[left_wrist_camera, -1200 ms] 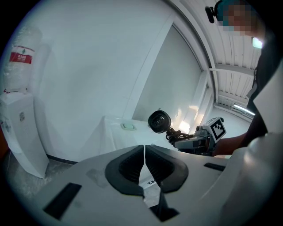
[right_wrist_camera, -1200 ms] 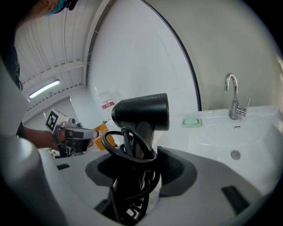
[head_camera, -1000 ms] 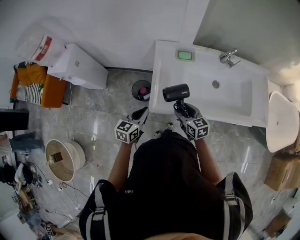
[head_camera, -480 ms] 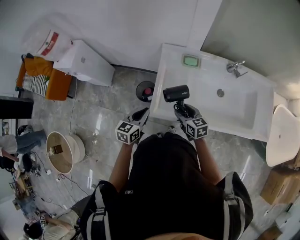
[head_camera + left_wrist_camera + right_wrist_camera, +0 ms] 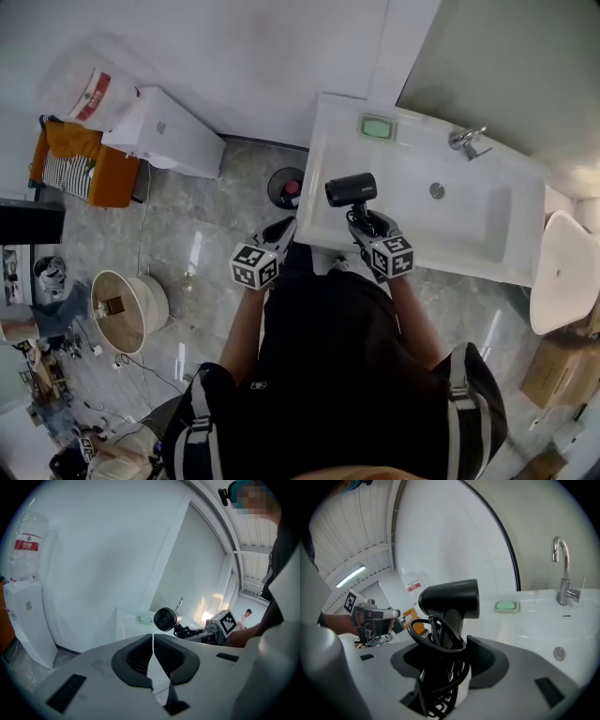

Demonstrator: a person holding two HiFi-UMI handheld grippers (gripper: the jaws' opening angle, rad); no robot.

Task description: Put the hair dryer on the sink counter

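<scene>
- Hair dryer (image 5: pixel 352 188): black, with a short barrel lying about level and the handle pointing down. Its black cord is looped round the handle. The handle is clamped between the jaws of the right gripper (image 5: pixel 364 220), which holds it in the air. In the head view it shows over the counter's front left part.
- Sink counter (image 5: pixel 339 141): white and rectangular, against the wall, with a sunken basin (image 5: pixel 459 202).

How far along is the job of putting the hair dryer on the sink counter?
Done: the hair dryer is picked up, its handle clamped in the right hand-held gripper. In hand: it hangs over the left end of the sink counter, not resting on it. Left: lower it and let go.
</scene>
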